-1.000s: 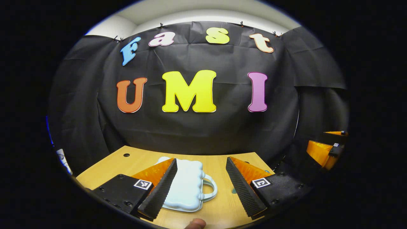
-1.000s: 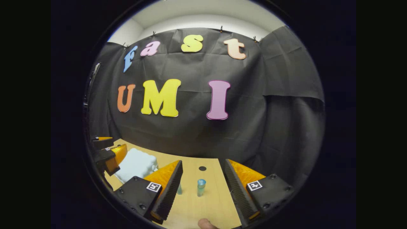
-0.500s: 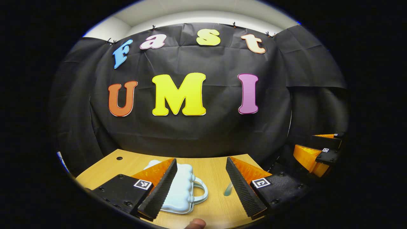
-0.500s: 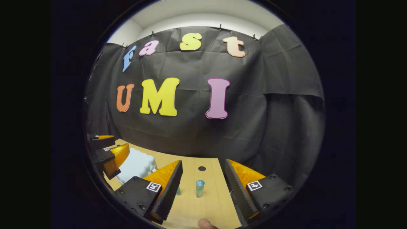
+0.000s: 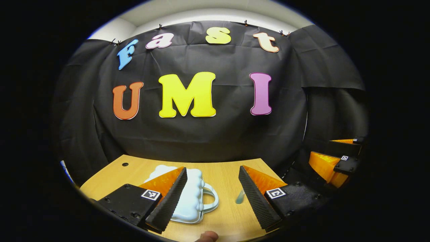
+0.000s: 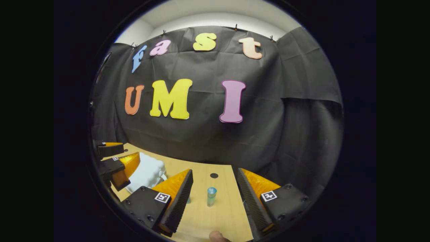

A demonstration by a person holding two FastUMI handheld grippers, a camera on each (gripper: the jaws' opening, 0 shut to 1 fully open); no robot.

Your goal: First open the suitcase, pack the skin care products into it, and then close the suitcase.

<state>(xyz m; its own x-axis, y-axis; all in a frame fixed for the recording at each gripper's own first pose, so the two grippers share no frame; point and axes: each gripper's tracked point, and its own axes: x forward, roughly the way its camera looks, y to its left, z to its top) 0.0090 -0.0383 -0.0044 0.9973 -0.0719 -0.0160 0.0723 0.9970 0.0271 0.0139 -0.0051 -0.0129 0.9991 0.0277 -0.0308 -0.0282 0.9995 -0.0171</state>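
The little white suitcase lies shut on the bench, both tools, left tool and right tool, spread wide and holding nothing, so a careless reach could tip the small blue bottle standing near

In the left gripper view a closed suitcase lies flat on the table, its handle turned to the right, well before the cloth wall behind. A small bottle lies to the handle's right. In the right gripper view a small upright bottle stands on the table, with the suitcase off to its left and a hole in the tabletop behind it.
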